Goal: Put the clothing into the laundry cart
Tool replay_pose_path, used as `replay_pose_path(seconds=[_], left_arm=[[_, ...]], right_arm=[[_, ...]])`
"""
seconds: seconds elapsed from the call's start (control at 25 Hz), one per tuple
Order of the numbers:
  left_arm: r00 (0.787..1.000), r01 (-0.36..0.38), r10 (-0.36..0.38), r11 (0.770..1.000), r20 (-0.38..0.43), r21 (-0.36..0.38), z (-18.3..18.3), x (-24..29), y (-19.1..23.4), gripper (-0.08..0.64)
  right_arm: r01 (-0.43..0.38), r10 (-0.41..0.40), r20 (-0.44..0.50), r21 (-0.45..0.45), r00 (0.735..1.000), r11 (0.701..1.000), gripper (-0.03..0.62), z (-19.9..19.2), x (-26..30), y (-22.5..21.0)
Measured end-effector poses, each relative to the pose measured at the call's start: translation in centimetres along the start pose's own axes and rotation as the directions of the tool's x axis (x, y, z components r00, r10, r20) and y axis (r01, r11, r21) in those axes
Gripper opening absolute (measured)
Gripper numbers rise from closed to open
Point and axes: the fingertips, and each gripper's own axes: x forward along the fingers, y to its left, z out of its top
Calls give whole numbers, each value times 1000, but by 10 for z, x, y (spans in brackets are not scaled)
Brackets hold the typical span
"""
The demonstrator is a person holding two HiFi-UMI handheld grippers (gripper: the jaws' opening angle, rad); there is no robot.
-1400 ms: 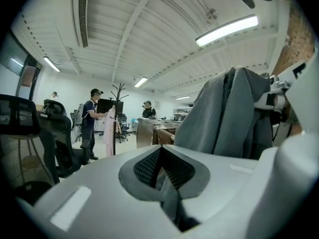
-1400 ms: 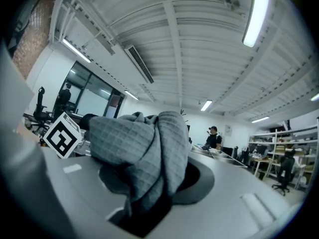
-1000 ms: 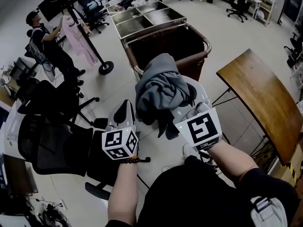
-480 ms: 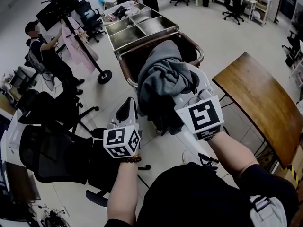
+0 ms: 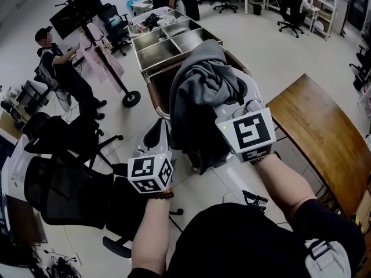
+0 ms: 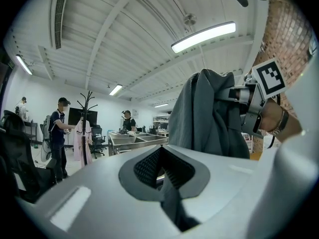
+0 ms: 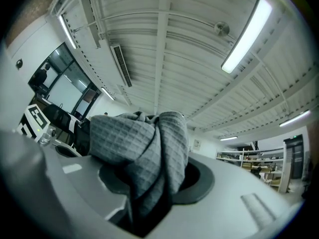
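One bundle is all I'm carrying right now: the grey garment [image 5: 200, 86] is bunched up in the right gripper [image 7: 154, 193], whose jaws are clamped on a thick fold of the waffle-knit cloth, with the rest piled on top and a tail hanging below. The left gripper [image 5: 159, 133] sits at about 8 o'clock from the bundle, jaws together, and I can't make out anything held in them, so it's no help with the load. The laundry cart [image 5: 153, 94] is at 12 o'clock, mostly hidden behind the garment in the head view, with the steel trays [image 5: 174, 36] just past it. My worries: the grip is on one fold only, so if the heap shifts it could slide off toward the floor short of the cart's rim. The hanging tail could also snag on the near rim and leave the thing draped half in, half out when I let go. And since the bundle blocks my sight of the opening, I could misjudge and release over the trays instead. The wooden table [image 5: 316, 126] at 3 o'clock is close enough to clip with my right elbow too.
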Motion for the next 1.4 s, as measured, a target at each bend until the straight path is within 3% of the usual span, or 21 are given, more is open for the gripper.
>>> replay_pose_path(seconds=[0.6,0.96,1.2,1.28,1.36,1.4], left_arm=[[998,-65,65,998,-19,13,-18,35,25,3],[993,-109,110,994,-32,16,-38,63,51,3],[988,-144,145,989,-44,8,-56,75,67,3],[987,-151,151,988,-50,5,-62,81,73,3],[986,-156,155,988,-55,2,-69,86,77,3],[986,-157,157,988,-57,0,-72,89,78,3]], right_arm=[[-4,6,-80,30,997,1000,166,-72,69,-34],[-26,40,-194,74,980,997,169,-151,122,-43],[-68,103,-328,114,939,991,195,-216,149,-38],[-99,146,-388,139,910,985,247,-240,159,-33],[-134,193,-424,165,885,977,345,-260,165,-26],[-148,210,-427,174,879,973,357,-266,167,-25]])
